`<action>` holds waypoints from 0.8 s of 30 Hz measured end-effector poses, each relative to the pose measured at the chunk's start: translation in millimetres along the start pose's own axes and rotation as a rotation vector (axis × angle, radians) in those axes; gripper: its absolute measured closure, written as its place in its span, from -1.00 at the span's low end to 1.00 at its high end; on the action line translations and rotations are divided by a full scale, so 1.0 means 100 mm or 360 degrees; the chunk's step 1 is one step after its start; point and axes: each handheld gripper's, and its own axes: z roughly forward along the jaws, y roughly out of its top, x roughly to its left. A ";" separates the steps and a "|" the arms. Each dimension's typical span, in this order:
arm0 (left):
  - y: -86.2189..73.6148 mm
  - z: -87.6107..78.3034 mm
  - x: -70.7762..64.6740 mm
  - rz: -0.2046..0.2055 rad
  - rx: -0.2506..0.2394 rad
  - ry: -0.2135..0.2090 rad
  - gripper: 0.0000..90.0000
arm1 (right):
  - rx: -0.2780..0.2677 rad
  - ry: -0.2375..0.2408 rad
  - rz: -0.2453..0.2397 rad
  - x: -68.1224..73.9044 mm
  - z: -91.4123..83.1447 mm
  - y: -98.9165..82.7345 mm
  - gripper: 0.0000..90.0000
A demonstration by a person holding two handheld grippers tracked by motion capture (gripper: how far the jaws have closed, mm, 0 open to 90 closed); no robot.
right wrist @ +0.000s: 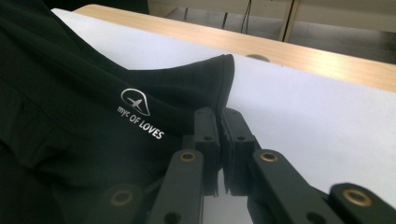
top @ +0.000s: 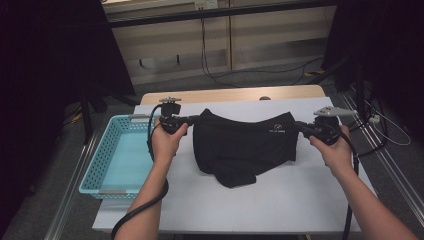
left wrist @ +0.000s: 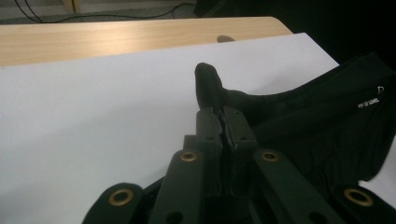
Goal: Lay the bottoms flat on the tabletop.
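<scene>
A black garment [top: 243, 145] hangs stretched between the two grippers above the white desk [top: 280, 200], its lower folds resting on it. The left gripper [top: 192, 119] has its fingers clamped on one top corner, the right gripper [top: 299, 126] on the other. A blue basket [top: 100, 165] sits at the desk's left edge.

An empty turquoise basket [top: 102, 165] sits at the white table's [top: 280, 205] left edge.

One black garment [top: 243, 144], one blue basket [top: 107, 165], two tongs.
</scene>
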 end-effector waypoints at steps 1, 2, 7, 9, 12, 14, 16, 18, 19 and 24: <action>0.05 0.03 0.04 -0.0011 0.0010 0.0008 0.91 | 0.0007 0.0001 0.0002 -0.02 0.04 0.05 0.91; 0.12 0.07 0.07 -0.0020 0.0009 0.0004 0.92 | 0.0018 -0.0009 0.0000 -0.05 0.09 0.10 0.92; 0.62 0.22 0.18 -0.0015 -0.0143 0.0126 0.90 | -0.0061 -0.0146 0.0045 -0.21 0.46 0.66 0.92; 0.69 0.34 0.23 0.0013 -0.0199 0.0262 0.28 | -0.0146 -0.0252 0.0135 -0.25 0.62 0.89 0.50; 0.53 0.43 0.21 0.0014 -0.0158 0.0256 -0.32 | -0.0137 -0.0363 0.0097 -0.18 0.70 0.92 0.11; 0.35 0.48 0.19 0.0024 -0.0099 0.0222 -0.49 | -0.0042 -0.0274 0.0079 -0.10 0.72 0.80 -0.18; 0.17 0.50 0.16 0.0042 -0.0072 0.0200 -0.54 | 0.0018 -0.0231 0.0021 -0.02 0.69 0.61 -0.21; 0.00 0.50 0.11 0.0076 -0.0043 0.0188 -0.60 | 0.0076 -0.0175 -0.0023 0.06 0.63 0.40 -0.31; -0.07 0.49 0.08 0.0089 -0.0041 0.0178 -0.63 | 0.0103 -0.0151 -0.0036 0.09 0.59 0.30 -0.36; -0.36 0.39 -0.07 0.0178 0.0009 0.0149 -0.68 | 0.0173 -0.0111 -0.0124 0.31 0.33 -0.17 -0.45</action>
